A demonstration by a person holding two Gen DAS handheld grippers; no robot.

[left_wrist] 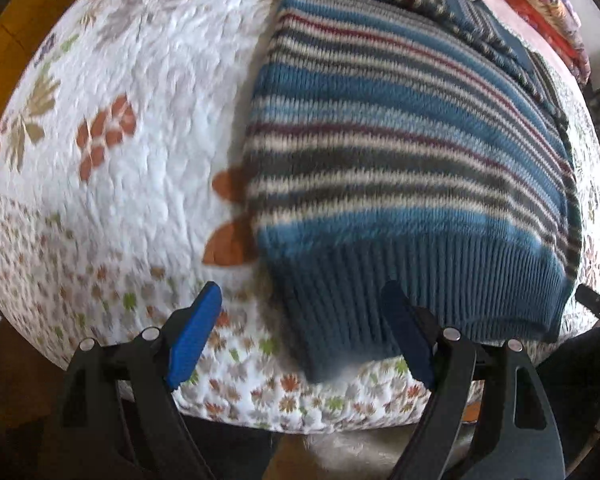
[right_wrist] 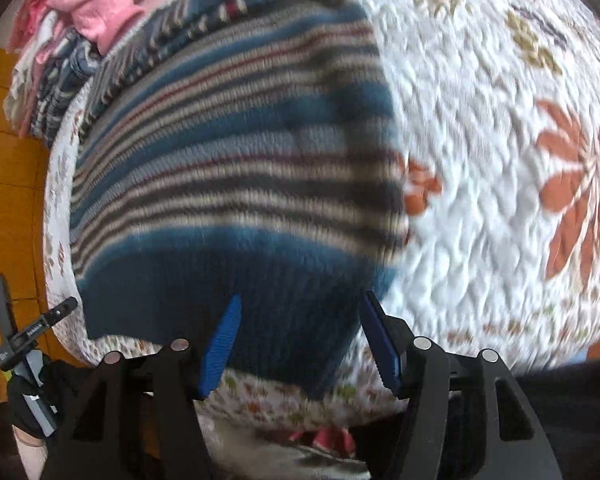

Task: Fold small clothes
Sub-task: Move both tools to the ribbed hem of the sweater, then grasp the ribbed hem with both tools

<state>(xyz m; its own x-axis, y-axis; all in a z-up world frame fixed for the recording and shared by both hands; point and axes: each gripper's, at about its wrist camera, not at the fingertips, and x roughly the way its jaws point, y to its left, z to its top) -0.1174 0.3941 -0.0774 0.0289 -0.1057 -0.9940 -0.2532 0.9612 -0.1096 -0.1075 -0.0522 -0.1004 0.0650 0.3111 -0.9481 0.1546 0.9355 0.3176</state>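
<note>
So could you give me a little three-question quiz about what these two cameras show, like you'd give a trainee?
1. True or false: both the left gripper and the right gripper are open.
2. What pattern does the knitted sweater have: A) polka dots, B) stripes, C) plain red?
3. Fill in: the sweater lies on a white quilt printed with ____.

Key: 1. True, the blue pads stand apart and nothing is clamped. 2. B, stripes in blue, white, grey and dark red. 3. Flowers and leaves.
</note>
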